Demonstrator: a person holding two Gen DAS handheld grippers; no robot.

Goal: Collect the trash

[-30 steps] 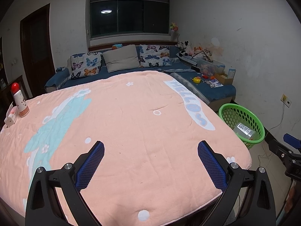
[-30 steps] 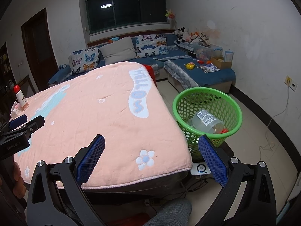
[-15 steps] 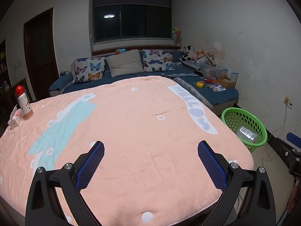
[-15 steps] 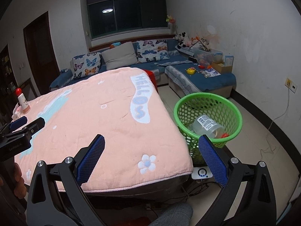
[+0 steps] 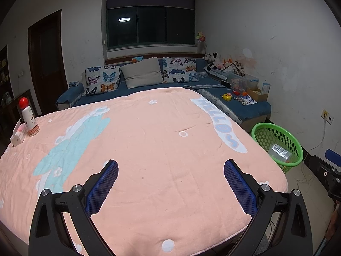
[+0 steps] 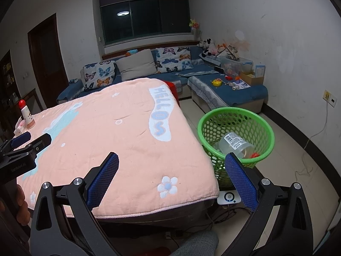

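A green plastic basket stands on the floor right of the table, also in the left wrist view. A clear plastic bottle with a white label lies inside it, next to a small red bit. My right gripper is open and empty, above the table's near right corner. My left gripper is open and empty, above the pink cloth near the table's front edge. It also shows at the left of the right wrist view.
A pink cloth with "HELLO" covers the table. A white bottle with a red cap and a small box stand at its far left. A blue sofa with cushions and toys lines the back wall. A white device lies on the floor.
Both grippers have pulled back and risen slightly, so more of the table and room shows. Both stayed open and empty.
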